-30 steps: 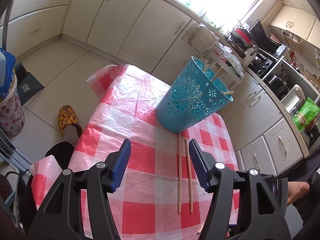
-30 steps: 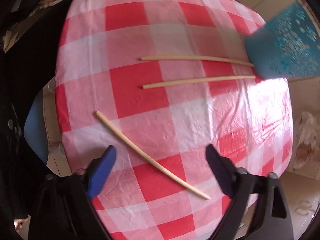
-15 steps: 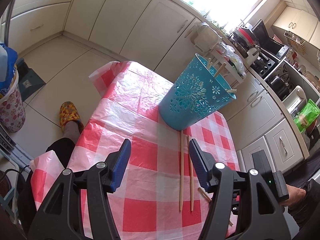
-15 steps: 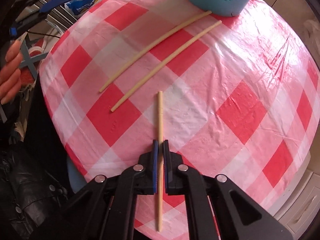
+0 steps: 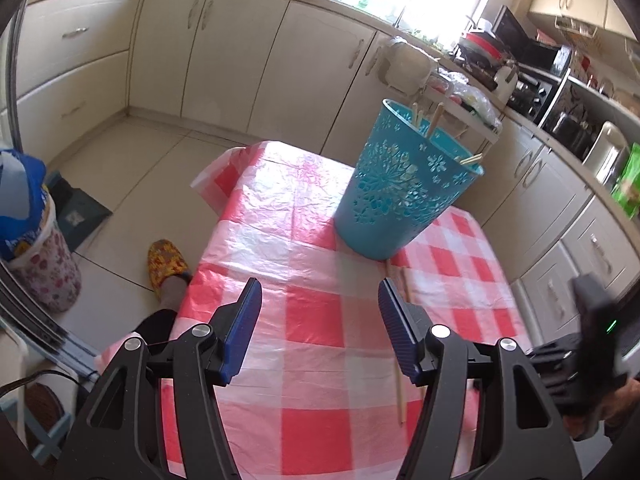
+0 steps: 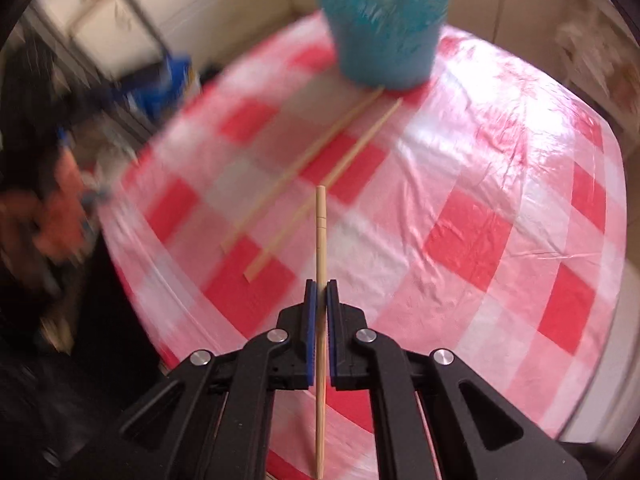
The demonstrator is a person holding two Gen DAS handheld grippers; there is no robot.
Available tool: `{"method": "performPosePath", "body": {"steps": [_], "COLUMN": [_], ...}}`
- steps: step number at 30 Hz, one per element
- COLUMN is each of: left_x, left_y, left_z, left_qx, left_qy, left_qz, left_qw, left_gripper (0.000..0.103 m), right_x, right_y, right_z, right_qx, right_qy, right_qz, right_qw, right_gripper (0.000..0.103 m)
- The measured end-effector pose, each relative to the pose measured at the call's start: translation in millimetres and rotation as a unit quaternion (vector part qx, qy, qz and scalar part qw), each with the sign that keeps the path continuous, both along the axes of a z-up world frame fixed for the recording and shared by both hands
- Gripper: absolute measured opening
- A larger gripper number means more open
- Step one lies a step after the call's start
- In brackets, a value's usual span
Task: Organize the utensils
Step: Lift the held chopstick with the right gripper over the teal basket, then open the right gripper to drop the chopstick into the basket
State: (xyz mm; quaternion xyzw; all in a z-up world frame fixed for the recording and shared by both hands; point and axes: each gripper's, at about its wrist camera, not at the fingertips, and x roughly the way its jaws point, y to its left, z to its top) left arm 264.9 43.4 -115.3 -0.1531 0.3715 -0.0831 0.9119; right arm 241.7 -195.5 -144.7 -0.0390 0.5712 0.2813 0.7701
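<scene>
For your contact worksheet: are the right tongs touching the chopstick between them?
Touching. The right wrist view shows the right tongs closed on the chopstick, both blue pads pressed against its sides with no gap.

Right gripper (image 6: 321, 292) clamped tight on a chopstick (image 6: 320, 236) (pointing steeply down); left gripper (image 5: 320, 320) jaws apart, nothing between.

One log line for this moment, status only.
right gripper: shut on chopstick | left gripper: open, empty | table: two chopsticks by teal basket

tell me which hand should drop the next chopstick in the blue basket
Right, probably: the right gripper is already shut on a chopstick, facing the blue basket. The left gripper is open, holding nothing.
</scene>
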Motion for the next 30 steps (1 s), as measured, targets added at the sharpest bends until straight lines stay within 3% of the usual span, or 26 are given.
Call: {"method": "performPosePath", "body": {"steps": [4, 10, 17, 21, 23, 26, 28, 29, 30], "left_x": [4, 8, 10, 10, 9, 9, 8, 8, 7], "left_y": [-1, -1, 6, 8, 8, 7, 6, 4, 3], "left_z": [-10, -20, -25, -25, -25, -25, -24, -23, -22], "left_qx": [0.022, 0.022, 0.009, 0.003, 0.001, 0.001, 0.004, 0.007, 0.011], "left_qy": [0.005, 0.017, 0.023, 0.023, 0.023, 0.024, 0.023, 0.023, 0.023], "left_qz": [0.003, 0.001, 0.006, 0.009, 0.010, 0.009, 0.009, 0.009, 0.009], "left_qw": [0.9997, 0.9996, 0.9997, 0.9997, 0.9997, 0.9997, 0.9997, 0.9997, 0.9996], "left_gripper": [0.058, 0.061, 0.062, 0.062, 0.062, 0.063, 0.063, 0.063, 0.063], "right_x": [22, 83, 133, 158, 169, 177, 174, 169, 161], "right_y": [-10, -17, 4, 18, 24, 27, 29, 27, 23], "right_z": [42, 130, 190, 181, 164, 134, 119, 116, 115], "right_qx": [0.110, 0.204, 0.213, 0.167, 0.137, 0.109, 0.101, 0.102, 0.104], "right_qy": [-0.065, -0.183, -0.320, -0.379, -0.381, -0.350, -0.335, -0.332, -0.336], "right_qz": [-0.059, -0.100, -0.179, -0.225, -0.233, -0.223, -0.219, -0.219, -0.222], "right_qw": [0.990, 0.957, 0.906, 0.882, 0.884, 0.903, 0.911, 0.912, 0.910], "right_gripper": [0.006, 0.006, 0.006, 0.006, 0.006, 0.007, 0.025, 0.041, 0.046]}}
